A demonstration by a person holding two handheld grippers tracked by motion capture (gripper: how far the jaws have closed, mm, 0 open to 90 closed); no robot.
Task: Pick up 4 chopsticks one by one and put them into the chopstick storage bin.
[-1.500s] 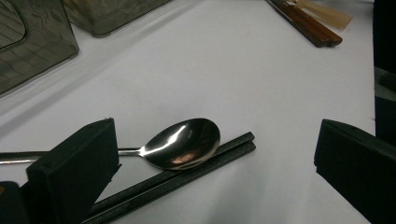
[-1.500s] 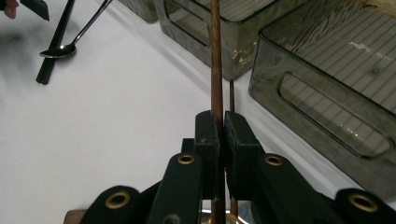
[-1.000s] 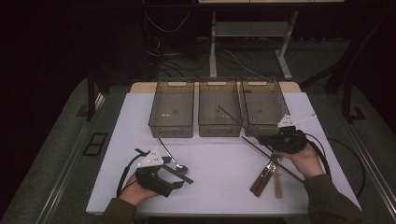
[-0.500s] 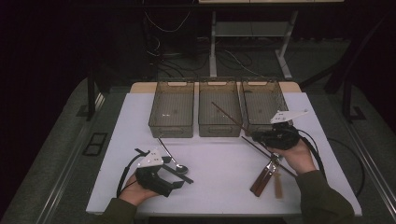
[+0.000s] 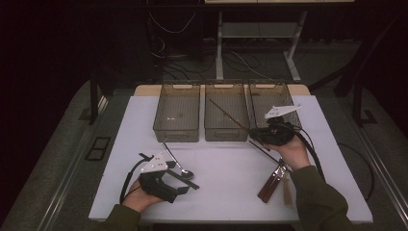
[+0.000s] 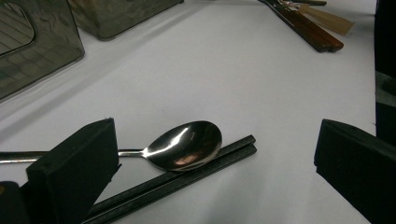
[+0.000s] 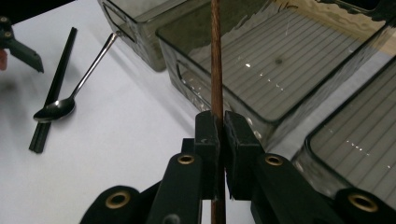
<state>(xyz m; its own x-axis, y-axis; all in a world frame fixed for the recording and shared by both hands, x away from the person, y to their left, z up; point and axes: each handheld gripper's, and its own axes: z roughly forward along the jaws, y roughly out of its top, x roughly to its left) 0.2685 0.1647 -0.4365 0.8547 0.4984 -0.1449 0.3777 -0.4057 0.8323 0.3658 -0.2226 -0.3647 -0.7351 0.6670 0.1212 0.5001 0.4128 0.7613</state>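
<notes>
A brown chopstick (image 7: 215, 56) is being clamped between the closed jaws of the right hand-held gripper (image 5: 260, 134), near the far right part of the surface (image 5: 231, 163), with its far end reaching over the middle bin (image 5: 226, 115) of three clear bins lined along the far edge. The left hand-held gripper (image 6: 215, 158) is being held near the near left corner with its jaws standing wide and nothing gripped, and a metal spoon (image 6: 187, 145) and a pair of black chopsticks (image 6: 187, 175) are lying on the surface between them, the spoon's bowl resting against the chopsticks. Brown-handled utensils (image 5: 275, 180) are lying near the near right edge.
</notes>
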